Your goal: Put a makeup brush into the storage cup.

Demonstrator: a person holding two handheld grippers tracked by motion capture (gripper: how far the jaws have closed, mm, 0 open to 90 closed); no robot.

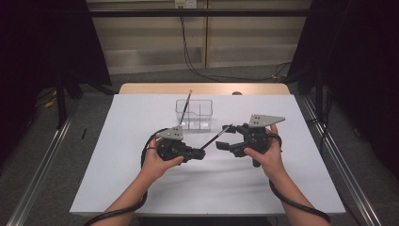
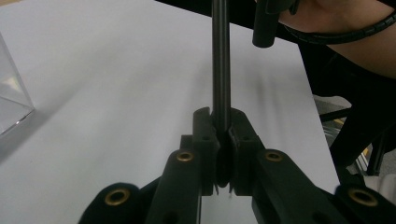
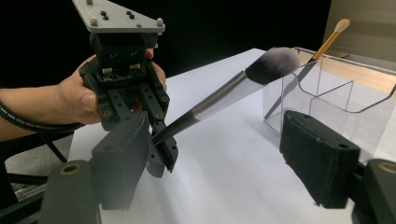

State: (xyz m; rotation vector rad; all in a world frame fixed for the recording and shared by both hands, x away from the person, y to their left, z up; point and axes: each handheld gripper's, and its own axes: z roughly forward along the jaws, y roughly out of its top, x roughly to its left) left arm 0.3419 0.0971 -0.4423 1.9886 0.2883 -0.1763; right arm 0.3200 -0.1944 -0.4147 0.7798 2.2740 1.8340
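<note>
Slanting up above the white table (image 1: 141,188), the makeup brush (image 1: 214,137) is being held by the tip of its dark handle, its fluffy head (image 3: 273,63) pointing toward the clear organizer (image 1: 194,114). The left gripper (image 1: 197,154) is clamping that handle end between closed jaws. The right gripper (image 1: 222,145) is hovering just beside the brush with its jaws spread wide, gripping nothing. A second brush (image 1: 185,107) is leaning inside the organizer, behind both grippers
</note>
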